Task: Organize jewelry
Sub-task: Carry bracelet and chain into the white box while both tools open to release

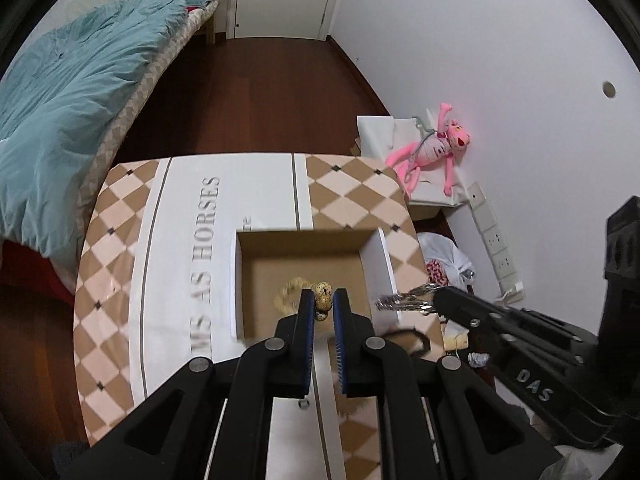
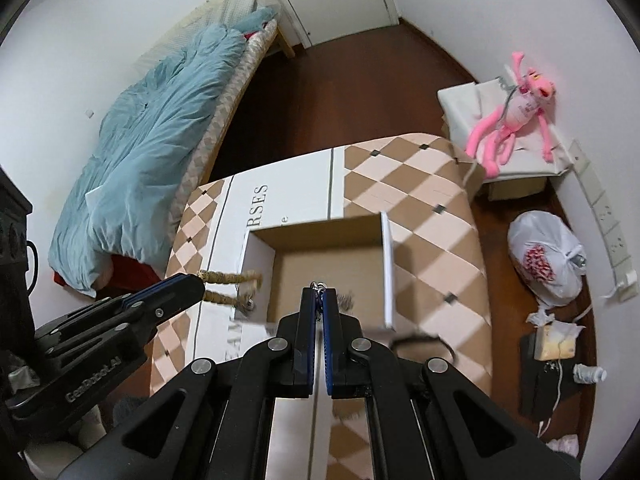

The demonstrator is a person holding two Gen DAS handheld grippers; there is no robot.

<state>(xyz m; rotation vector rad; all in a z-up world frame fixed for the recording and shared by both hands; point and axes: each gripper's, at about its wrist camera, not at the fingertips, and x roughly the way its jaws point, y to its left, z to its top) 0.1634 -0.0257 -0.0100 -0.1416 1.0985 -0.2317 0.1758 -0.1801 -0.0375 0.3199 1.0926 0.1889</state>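
Note:
An open cardboard box (image 1: 304,240) with white side flaps sits on a checkered table; it also shows in the right wrist view (image 2: 320,258). My left gripper (image 1: 323,296) is shut on a beige beaded bracelet (image 1: 323,295) with speckled beads, held over the box's near edge. From the right wrist view the bracelet (image 2: 224,278) hangs from the left gripper (image 2: 198,280) above the box's left flap. My right gripper (image 2: 319,292) is shut on a silver chain piece (image 2: 318,286), held over the box. In the left wrist view that silver piece (image 1: 404,300) sticks out of the right gripper (image 1: 434,298) by the right flap.
A dark hair band (image 1: 412,338) lies on the checkered tablecloth (image 1: 120,240) near the box's right corner. A bed with a teal duvet (image 1: 72,100) is at the left. A pink plush toy (image 2: 516,116), a white plastic bag (image 2: 546,258) and a power strip (image 1: 496,240) are by the right wall.

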